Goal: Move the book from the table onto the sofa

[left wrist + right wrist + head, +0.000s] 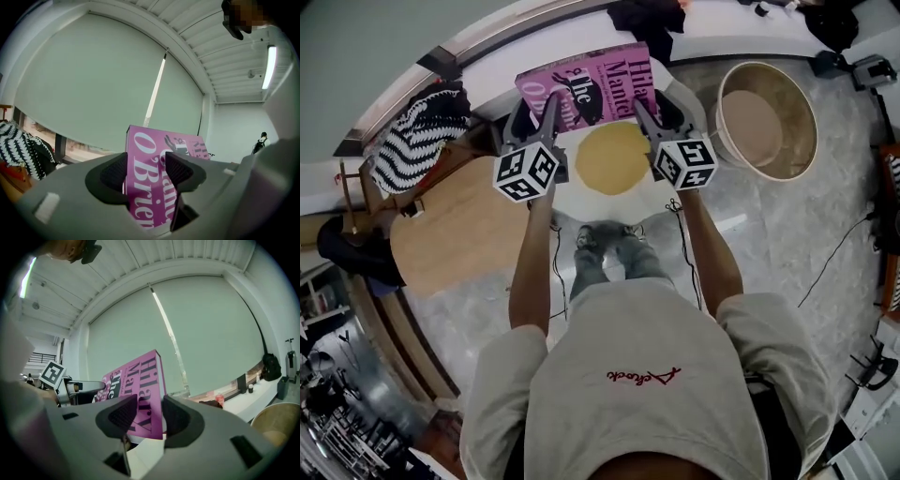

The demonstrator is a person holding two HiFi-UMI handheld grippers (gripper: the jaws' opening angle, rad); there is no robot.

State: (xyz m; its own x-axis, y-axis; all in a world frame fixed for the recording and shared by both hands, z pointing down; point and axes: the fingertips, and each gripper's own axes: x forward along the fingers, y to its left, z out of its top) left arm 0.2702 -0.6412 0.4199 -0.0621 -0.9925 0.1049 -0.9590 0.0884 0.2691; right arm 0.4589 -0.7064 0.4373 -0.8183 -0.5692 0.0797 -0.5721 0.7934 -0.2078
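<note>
Left tongs [146,174] and right tongs [149,417] each clenched on opposite ends of the book [589,84], cover up, probably so it carries steady without slipping.

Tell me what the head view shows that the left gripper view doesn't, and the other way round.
Only the head view: the person's arms and shirt, the right gripper also gripping the book, a yellow disc on a white round table, a beige round tub and a wooden tabletop.

Only the left gripper view: pale window blinds, a ceiling strip light and a distant standing person.

Both: the pink book clamped in the left gripper, and black-and-white striped fabric.
</note>
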